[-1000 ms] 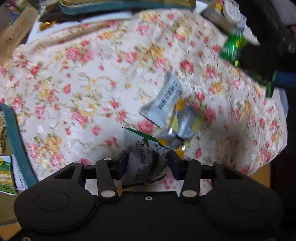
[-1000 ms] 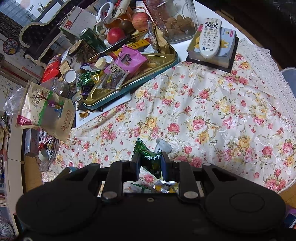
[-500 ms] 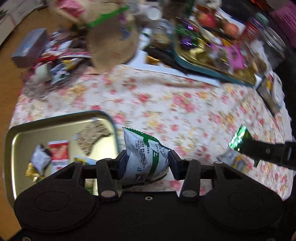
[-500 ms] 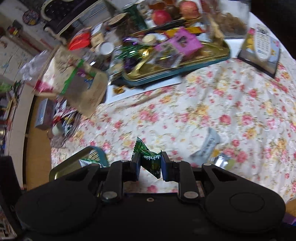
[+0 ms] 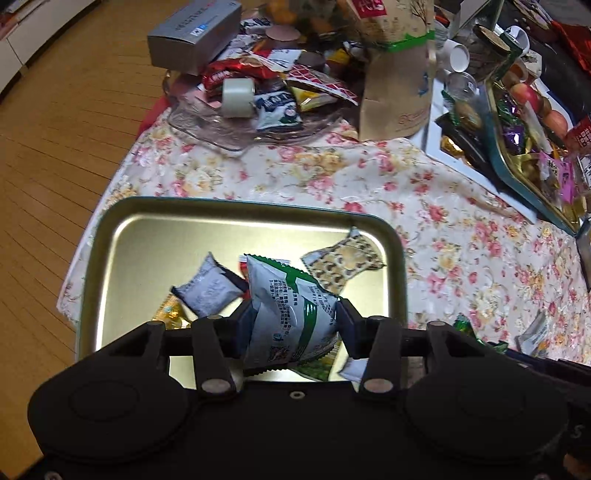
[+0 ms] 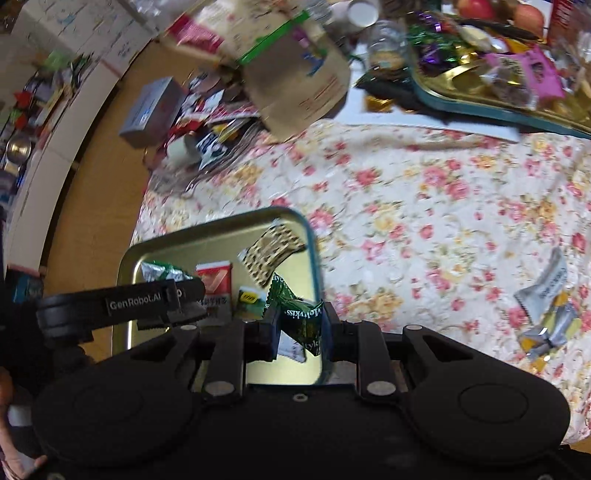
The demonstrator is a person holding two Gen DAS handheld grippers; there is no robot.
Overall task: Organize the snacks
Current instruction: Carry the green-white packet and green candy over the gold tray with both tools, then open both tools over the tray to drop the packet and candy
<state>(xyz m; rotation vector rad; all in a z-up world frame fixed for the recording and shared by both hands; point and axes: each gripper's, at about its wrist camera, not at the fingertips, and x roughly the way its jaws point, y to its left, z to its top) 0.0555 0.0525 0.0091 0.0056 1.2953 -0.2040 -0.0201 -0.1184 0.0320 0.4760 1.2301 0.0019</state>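
Note:
My left gripper is shut on a grey and green snack packet and holds it over the gold metal tray. The tray holds a grey packet, a patterned cracker packet and a gold candy. My right gripper is shut on a dark green candy wrapper above the tray's right rim. The left gripper shows in the right wrist view, over the tray's left part. Two grey and yellow packets lie on the floral cloth at the right.
A glass dish piled with snacks, a grey box and a brown paper bag stand at the far side. A second teal-rimmed tray full of sweets is at the back right. Wooden floor lies beyond the table's left edge.
Both grippers have swung left from the floral cloth to above the gold tray, each still holding its packet. The loose packets on the cloth are now off to the right.

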